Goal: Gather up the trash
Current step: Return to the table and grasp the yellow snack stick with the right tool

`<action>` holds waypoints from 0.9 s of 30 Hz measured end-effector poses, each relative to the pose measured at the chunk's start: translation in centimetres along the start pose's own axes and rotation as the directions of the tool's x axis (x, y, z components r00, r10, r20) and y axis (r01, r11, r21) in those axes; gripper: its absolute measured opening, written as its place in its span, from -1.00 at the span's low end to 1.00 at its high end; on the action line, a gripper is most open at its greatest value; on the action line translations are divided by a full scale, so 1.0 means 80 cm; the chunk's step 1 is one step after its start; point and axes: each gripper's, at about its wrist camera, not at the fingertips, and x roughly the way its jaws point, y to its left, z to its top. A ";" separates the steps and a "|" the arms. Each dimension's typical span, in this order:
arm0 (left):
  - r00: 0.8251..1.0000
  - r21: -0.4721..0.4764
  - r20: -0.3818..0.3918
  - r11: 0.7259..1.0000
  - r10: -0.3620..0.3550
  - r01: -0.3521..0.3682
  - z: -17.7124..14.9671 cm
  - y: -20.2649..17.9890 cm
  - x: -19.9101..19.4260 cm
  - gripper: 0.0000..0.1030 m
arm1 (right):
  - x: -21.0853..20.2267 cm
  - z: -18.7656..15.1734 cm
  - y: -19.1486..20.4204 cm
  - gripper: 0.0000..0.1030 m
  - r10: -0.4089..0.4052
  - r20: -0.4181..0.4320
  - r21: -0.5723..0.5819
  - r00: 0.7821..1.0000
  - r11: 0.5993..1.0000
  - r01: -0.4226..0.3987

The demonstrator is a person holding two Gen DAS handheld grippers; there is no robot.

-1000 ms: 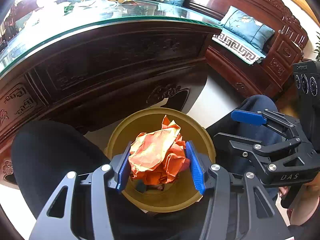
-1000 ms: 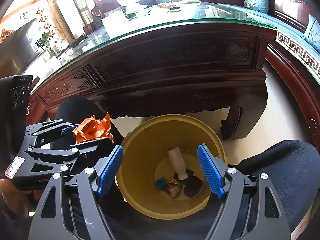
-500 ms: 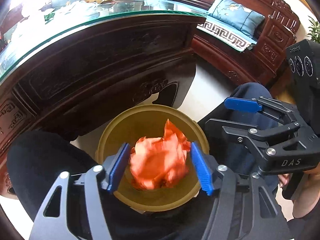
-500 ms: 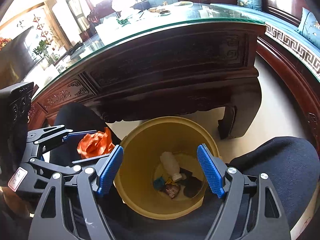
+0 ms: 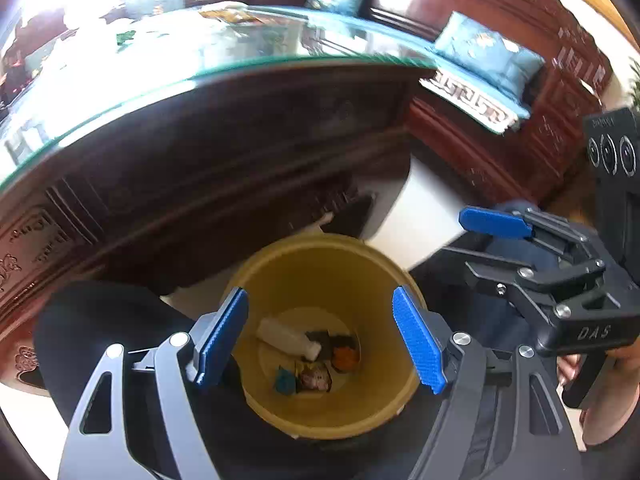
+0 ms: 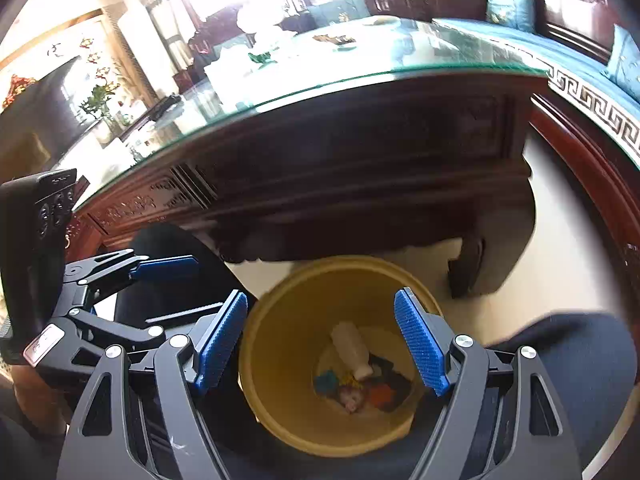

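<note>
Your left gripper (image 5: 320, 340) hangs over the round yellow plastic trash bin (image 5: 360, 256), its blue-padded jaws spread wide with nothing between them. The crumpled orange wrapper (image 5: 346, 358) lies at the bottom of the bin, just beside a white plastic bottle (image 5: 288, 338) that lies on its side. Touching or nearly touching these are a small teal scrap (image 5: 285, 382), a printed wrapper with a pinkish picture (image 5: 316, 378) and some dark scraps behind the orange piece; how they overlap is too small to tell.

Your right gripper (image 6: 322, 344) also hangs above the same bin (image 6: 280, 320), jaws apart and empty. From the left wrist view it appears to the right of the bin, side on, with one blue pad showing clearly. From the right wrist view the left gripper sits to the left of the bin, beside it and not over the opening.

The bin stands on a pale floor (image 6: 560, 264) between your dark-trousered knees (image 5: 104, 320), close to the carved dark wooden table with a glass top (image 6: 360, 80). A carved wooden bench with blue cushions (image 5: 488, 56) runs along the right of the table.
</note>
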 end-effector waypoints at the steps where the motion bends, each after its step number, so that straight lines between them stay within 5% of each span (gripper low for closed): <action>1: 1.000 -0.009 0.014 1.000 0.004 -0.003 0.006 0.005 -0.003 0.44 | 0.002 0.008 0.001 0.45 0.001 0.003 -0.010 1.000 1.000 -0.001; 12: 0.980 -0.134 0.173 0.988 0.094 -0.071 0.111 0.077 -0.039 0.44 | 0.016 0.143 0.032 0.38 0.028 0.123 -0.125 0.992 0.992 -0.013; 19: 0.933 -0.234 0.276 0.958 0.230 -0.166 0.186 0.134 -0.057 0.60 | 0.042 0.240 0.045 0.35 0.037 0.199 -0.151 0.979 0.988 -0.006; 27: 0.903 -0.309 0.273 0.919 0.333 -0.246 0.255 0.210 -0.038 0.64 | 0.098 0.321 0.046 0.25 0.027 0.185 -0.167 0.982 0.986 0.004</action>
